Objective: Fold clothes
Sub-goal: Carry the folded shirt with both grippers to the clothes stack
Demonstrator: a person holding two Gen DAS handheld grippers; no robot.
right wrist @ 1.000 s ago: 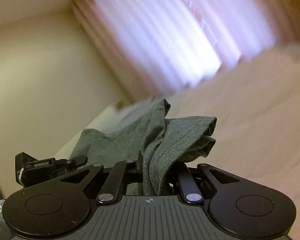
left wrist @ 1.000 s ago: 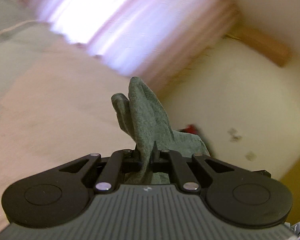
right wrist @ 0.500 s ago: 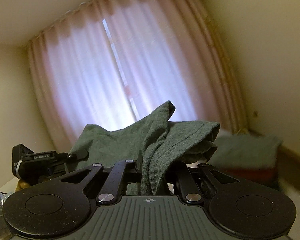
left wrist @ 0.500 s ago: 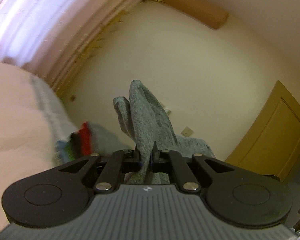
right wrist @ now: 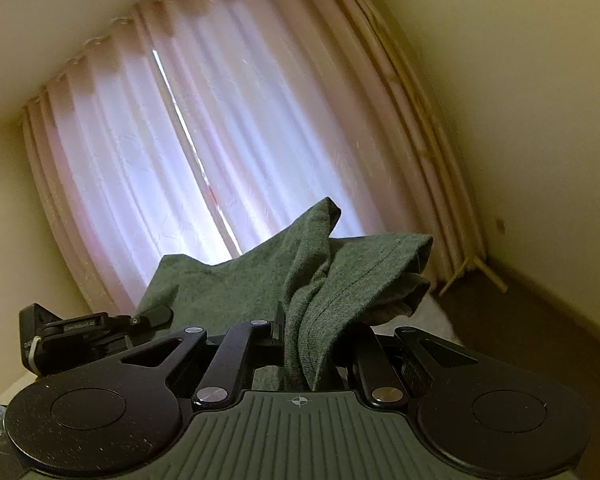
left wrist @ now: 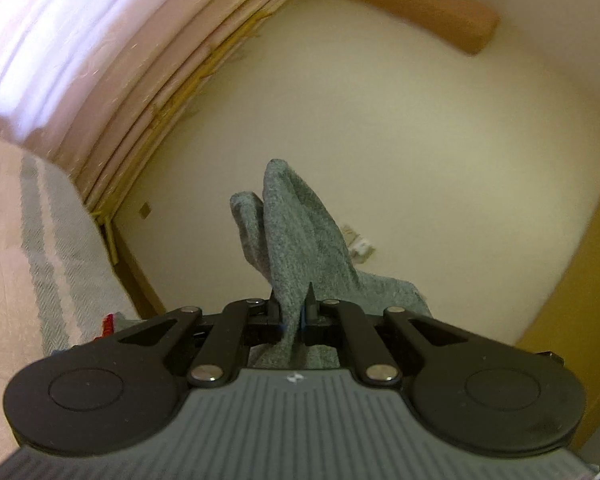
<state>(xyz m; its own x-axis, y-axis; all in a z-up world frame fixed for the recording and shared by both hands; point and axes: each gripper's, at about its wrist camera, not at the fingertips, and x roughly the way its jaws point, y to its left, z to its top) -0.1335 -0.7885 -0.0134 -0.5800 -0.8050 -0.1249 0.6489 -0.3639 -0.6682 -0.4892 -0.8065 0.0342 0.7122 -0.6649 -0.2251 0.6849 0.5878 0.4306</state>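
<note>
Left claw: my left gripper (left wrist: 296, 312) is clenching a bunched corner of the grey-green garment (left wrist: 300, 240), a tuft sticking up past the fingertips.
Right claw: my right gripper (right wrist: 304, 340) is clamping another gathered edge of the same garment (right wrist: 320, 280), hem stitching showing beside the jaws.
Garment position: I am holding it in the air, both cameras tilting up toward the wall (left wrist: 380, 140) and the pink curtain (right wrist: 240, 140); cloth is running from my right claw across to the left one (right wrist: 100, 326).
Surface: the pink bed cover (left wrist: 4, 260) is lying low on the left.
Step in hand: I judge I am carrying the garment up to spread it.
Doing it well: I am aiming to keep both grips tight, pull the held edge taut and level, then lower it flat onto the bed.
Risk: thick bunches could slip or leave wrinkles.
</note>
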